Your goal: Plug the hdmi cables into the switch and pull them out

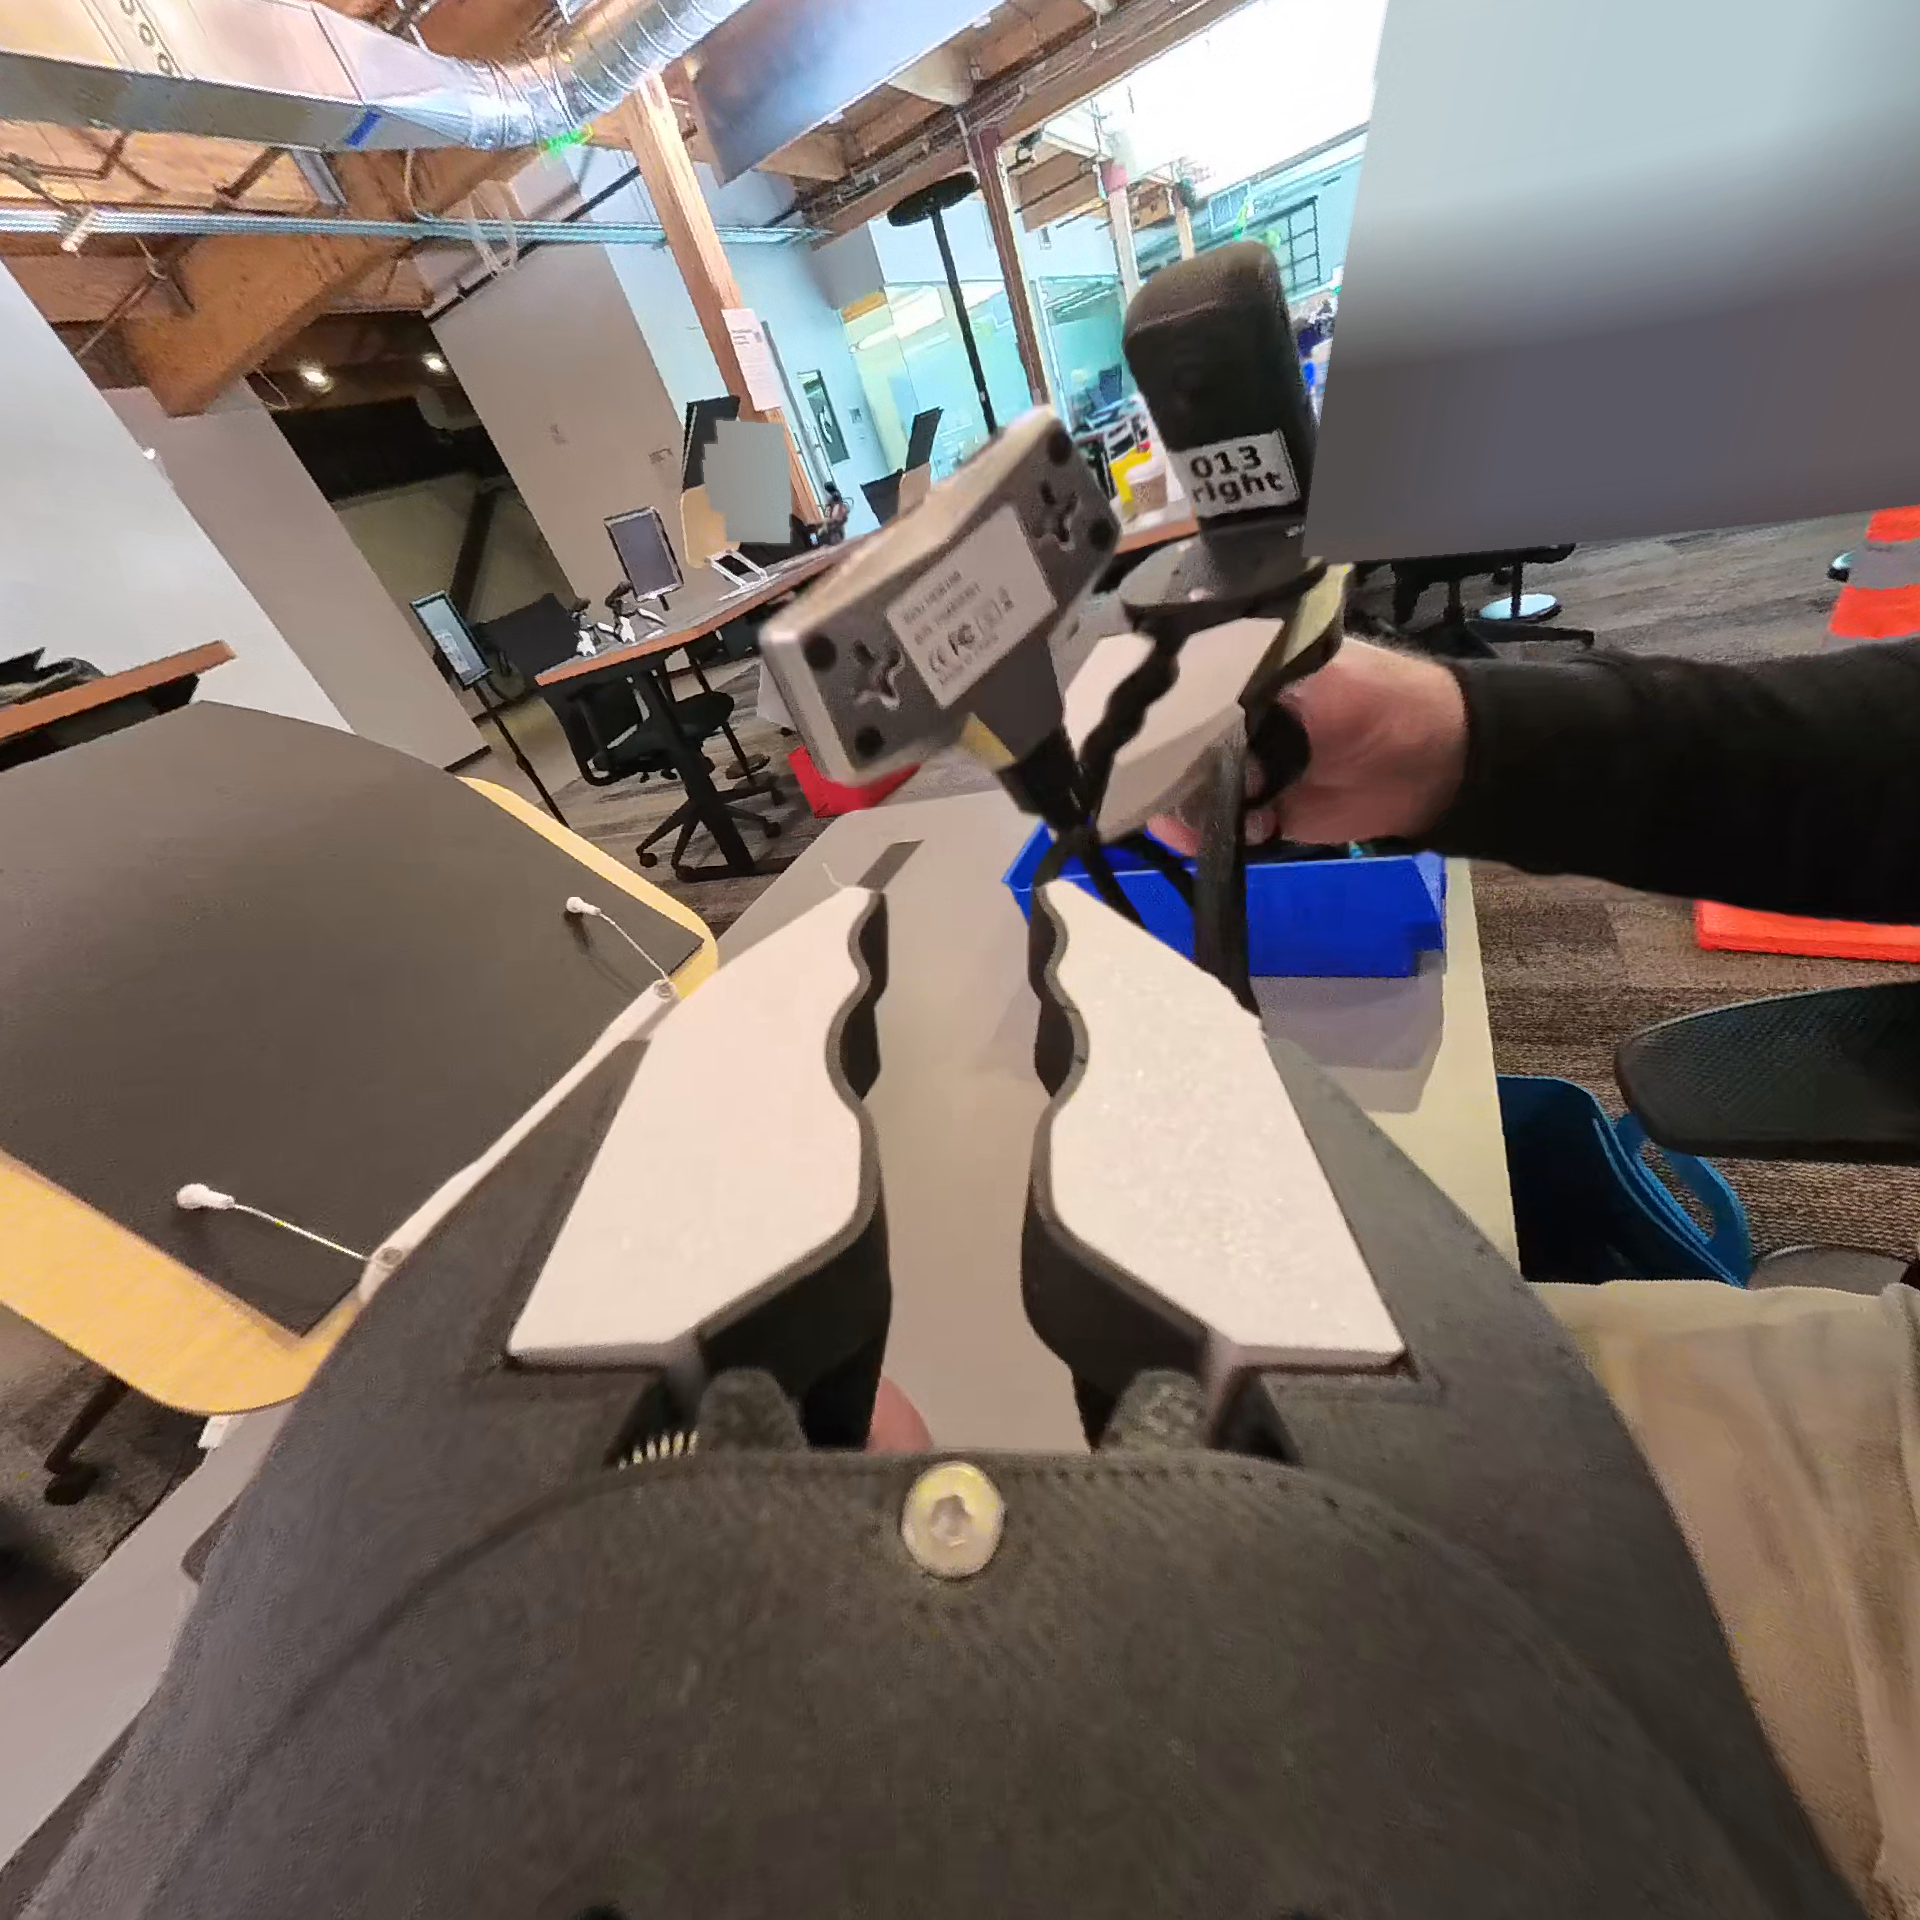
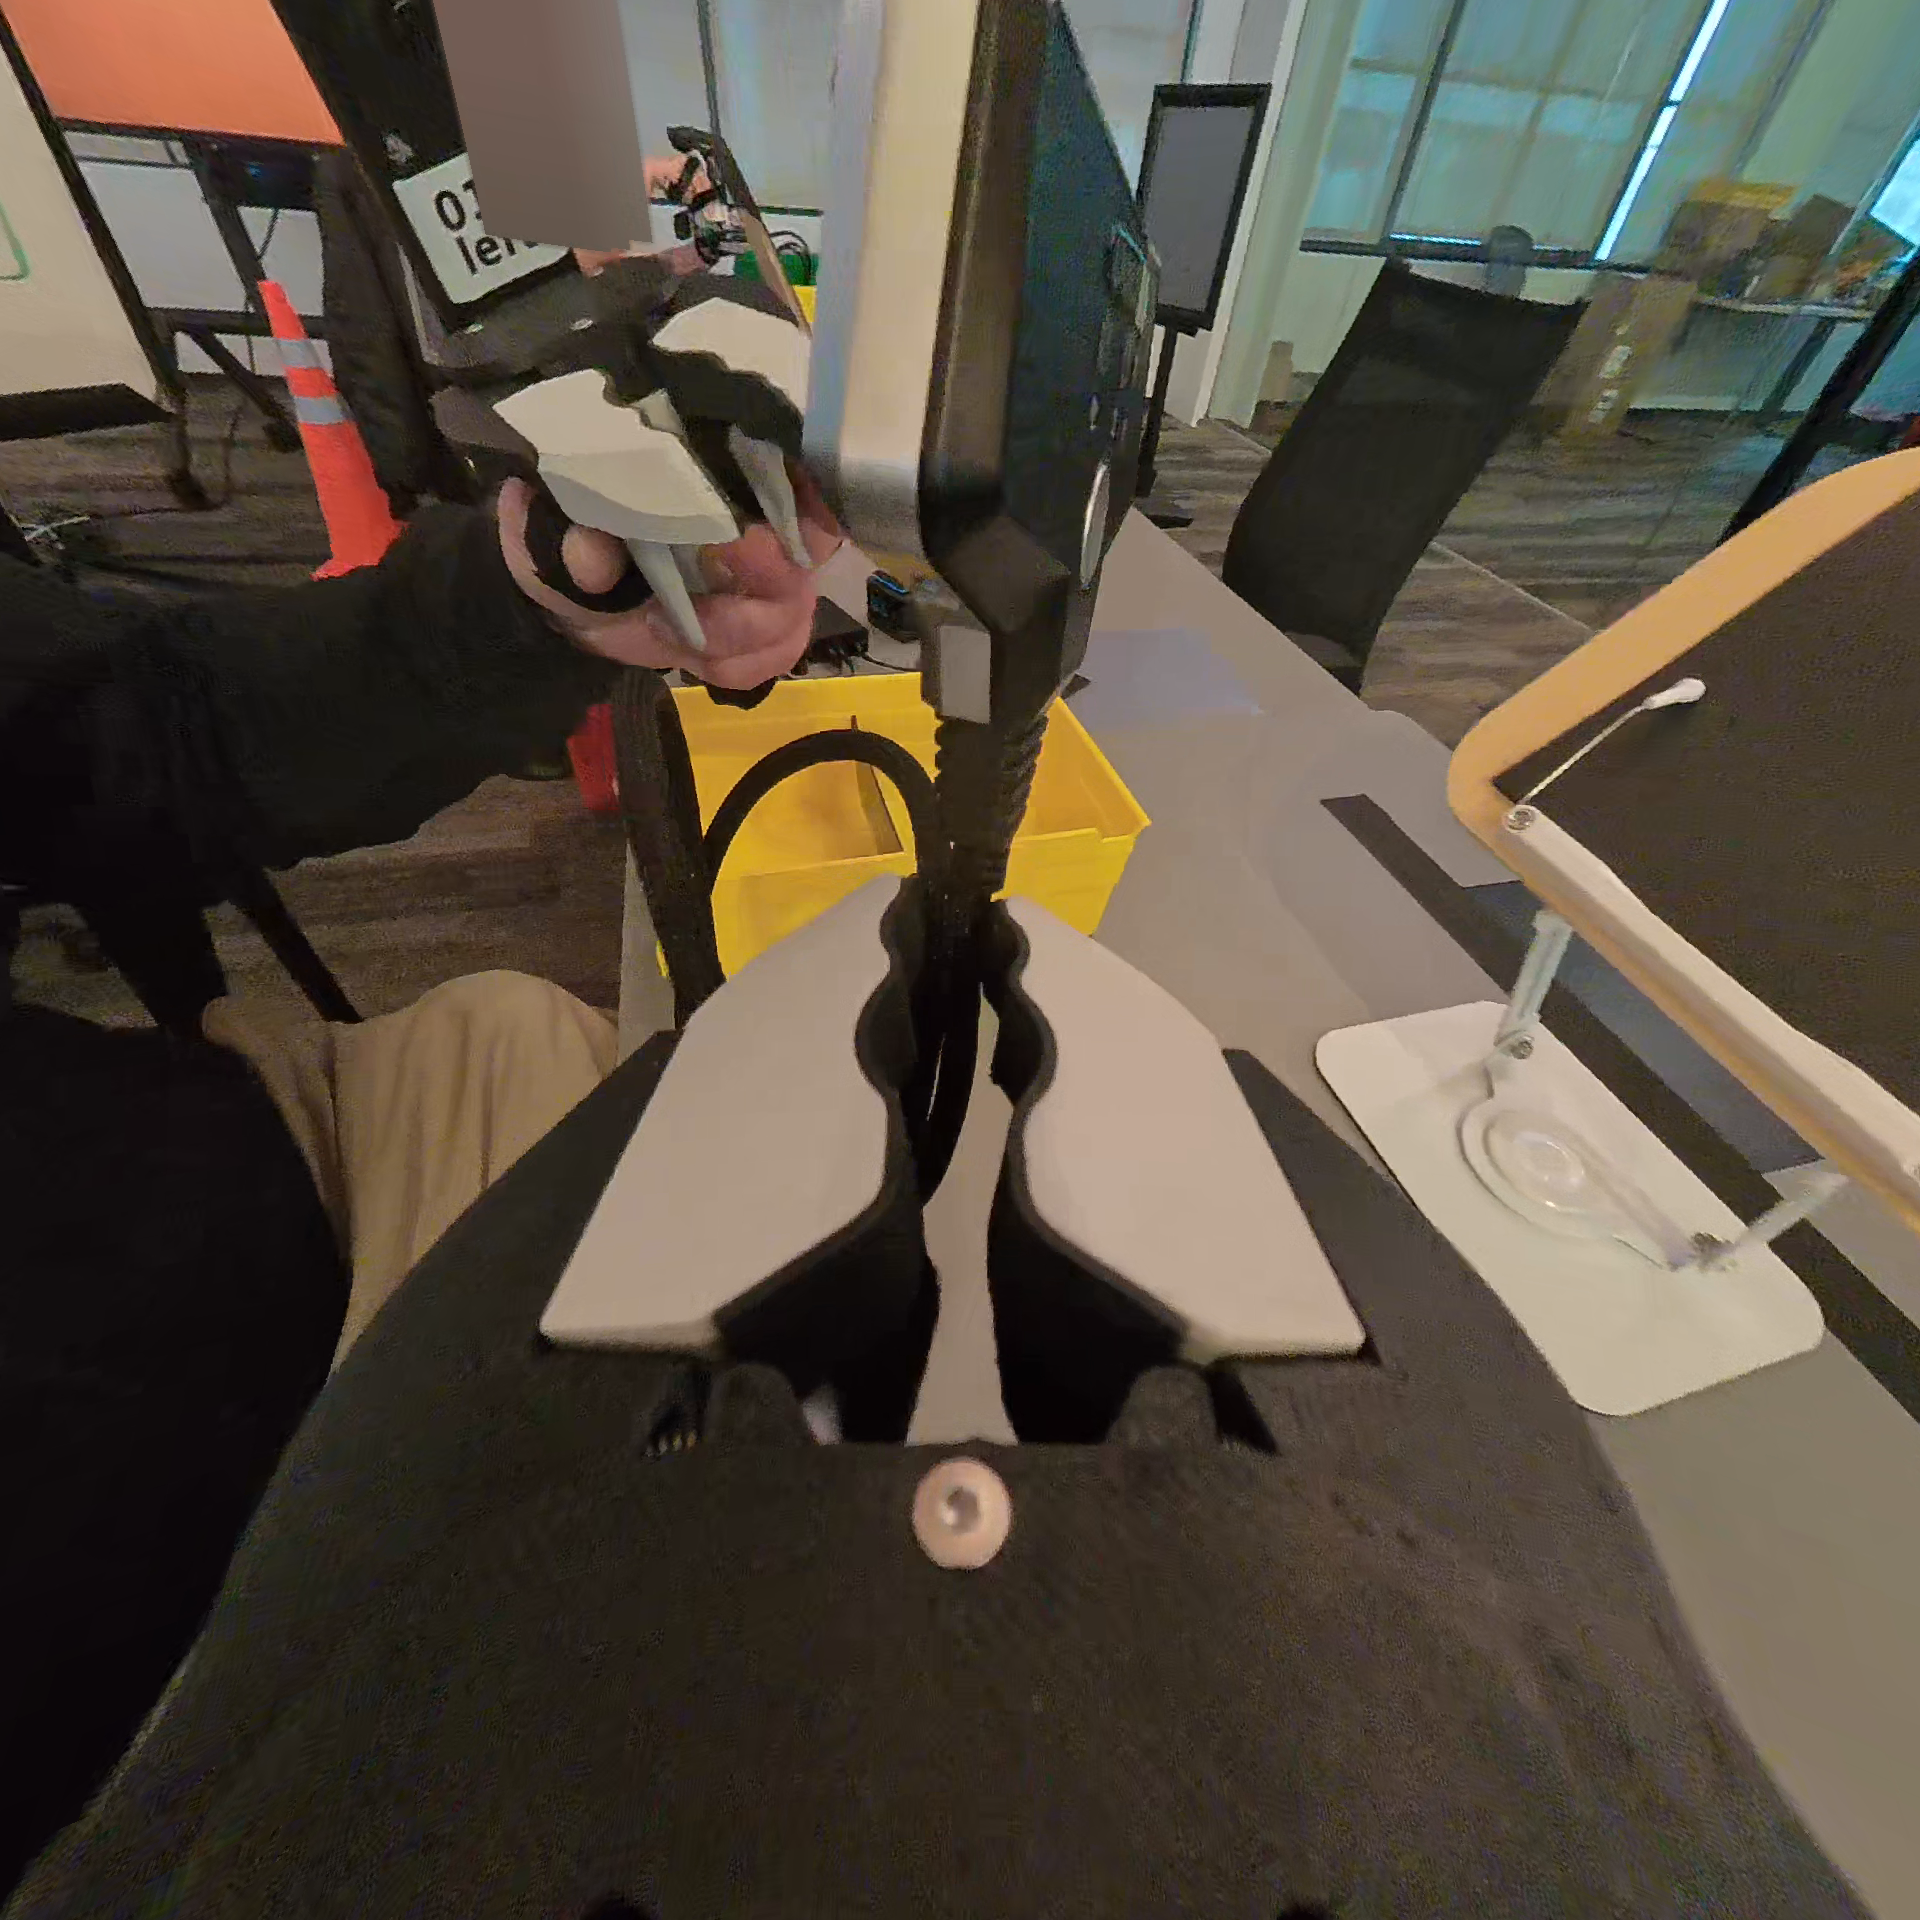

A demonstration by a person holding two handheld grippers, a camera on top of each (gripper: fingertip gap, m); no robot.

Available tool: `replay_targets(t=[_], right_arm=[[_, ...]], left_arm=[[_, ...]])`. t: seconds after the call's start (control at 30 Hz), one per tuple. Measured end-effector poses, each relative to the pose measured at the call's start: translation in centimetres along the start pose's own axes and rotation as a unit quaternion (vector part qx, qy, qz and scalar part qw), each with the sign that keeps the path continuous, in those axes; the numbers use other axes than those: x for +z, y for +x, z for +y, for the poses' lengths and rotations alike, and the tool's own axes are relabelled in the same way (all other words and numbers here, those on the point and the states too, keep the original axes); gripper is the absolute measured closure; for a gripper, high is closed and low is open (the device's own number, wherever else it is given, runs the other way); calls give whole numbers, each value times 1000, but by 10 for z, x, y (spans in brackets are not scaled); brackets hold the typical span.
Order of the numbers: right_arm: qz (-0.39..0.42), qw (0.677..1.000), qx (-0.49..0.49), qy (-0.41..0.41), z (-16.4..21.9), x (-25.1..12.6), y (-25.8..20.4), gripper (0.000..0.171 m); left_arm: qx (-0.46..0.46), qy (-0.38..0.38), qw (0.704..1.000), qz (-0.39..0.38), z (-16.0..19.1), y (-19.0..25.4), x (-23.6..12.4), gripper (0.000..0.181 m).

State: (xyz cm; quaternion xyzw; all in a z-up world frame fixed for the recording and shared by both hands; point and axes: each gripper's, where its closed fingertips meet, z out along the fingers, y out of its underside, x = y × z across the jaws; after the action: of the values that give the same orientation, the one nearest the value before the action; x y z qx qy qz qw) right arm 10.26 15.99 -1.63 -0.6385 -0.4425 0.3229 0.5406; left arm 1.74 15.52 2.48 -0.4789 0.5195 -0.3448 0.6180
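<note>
Left gripper [image 1: 956, 925]: we see its fingers spread apart with only bare grey table [image 1: 935, 1195] showing in the gap; it has hold of nothing.

Right gripper [image 2: 951, 935]: fingers drawn nearly together, pinching the black braided HDMI cables [image 2: 971, 831] at the tips. The cables run up from the fingertips into the switch [image 2: 1029, 343], which hangs in the air directly ahead of and above the right gripper, seen edge-on and dark in the right wrist view. From the left gripper, the switch [image 1: 940, 613] sits ahead and slightly right, its silver underside with a white label turned toward us, cables [image 1: 1049, 790] leaving its lower end. The image is motion-blurred there, so we cannot tell how many plugs are seated.

A loop of cable [image 2: 790, 790] droops left of the right gripper's tips, over a yellow bin [image 2: 1081, 821]. A blue bin [image 1: 1320, 914] lies ahead-right of the left gripper, under the person's hand [image 1: 1351, 748] that holds the right gripper.
</note>
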Motion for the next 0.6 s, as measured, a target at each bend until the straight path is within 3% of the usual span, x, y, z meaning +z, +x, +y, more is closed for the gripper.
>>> replay_targets(t=[0.2,0.4,0.6], right_arm=[[77,997,-14,-6,-7,-53,33,162],[232,971,-22,-55,-5,-168,101,162],[362,918,-23,-162,41,-272,160,161]], left_arm=[[0,-17,1000,-16,12,-6,3,156],[-11,-18,999,-43,16,-25,-7,160],[-6,-32,998,-47,24,-26,-4,162]])
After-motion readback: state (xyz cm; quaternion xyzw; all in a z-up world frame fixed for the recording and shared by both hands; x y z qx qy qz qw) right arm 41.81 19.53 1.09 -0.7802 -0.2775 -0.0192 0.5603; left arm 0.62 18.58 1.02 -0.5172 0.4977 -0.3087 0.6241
